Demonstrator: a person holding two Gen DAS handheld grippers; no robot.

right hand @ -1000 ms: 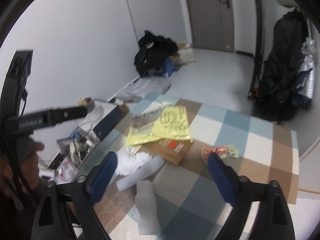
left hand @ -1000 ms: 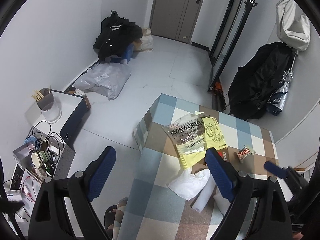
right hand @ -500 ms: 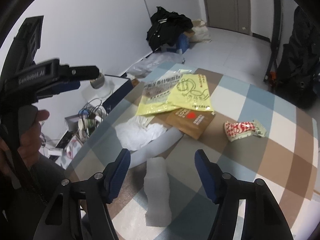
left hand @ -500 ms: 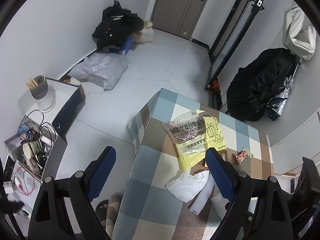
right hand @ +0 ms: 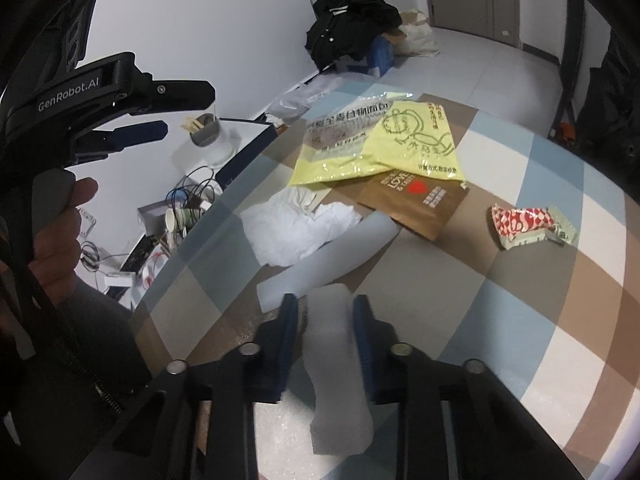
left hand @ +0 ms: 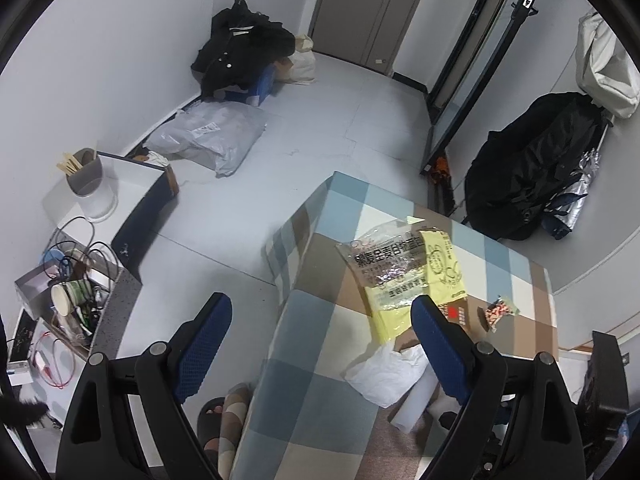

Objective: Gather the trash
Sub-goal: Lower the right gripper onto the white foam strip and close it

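Note:
Trash lies on a checked tablecloth (right hand: 520, 320). My right gripper (right hand: 326, 308) is shut on a white foam piece (right hand: 332, 344) near the table's front. Beyond it lie a white foam strip (right hand: 332, 256), crumpled white paper (right hand: 296, 228), a brown paper bag (right hand: 416, 204), a yellow plastic bag (right hand: 416, 148) and a red-and-white snack wrapper (right hand: 524, 224). My left gripper (left hand: 320, 328) is open and empty, held high over the table's left edge; it shows at the left of the right wrist view (right hand: 132, 120). The yellow bag (left hand: 420, 276) and crumpled paper (left hand: 384, 372) also show in the left wrist view.
A low side table (left hand: 132, 184) with a grey cup of sticks (left hand: 84, 172), cables and paper cups (left hand: 68, 296) stands left of the table. Black clothes (left hand: 240, 52), a grey parcel bag (left hand: 208, 132) and a black bag (left hand: 532, 168) lie around the floor.
My right gripper moved down and forward to the foam piece and closed its fingers on it. My left gripper rose and drew back a little, staying open.

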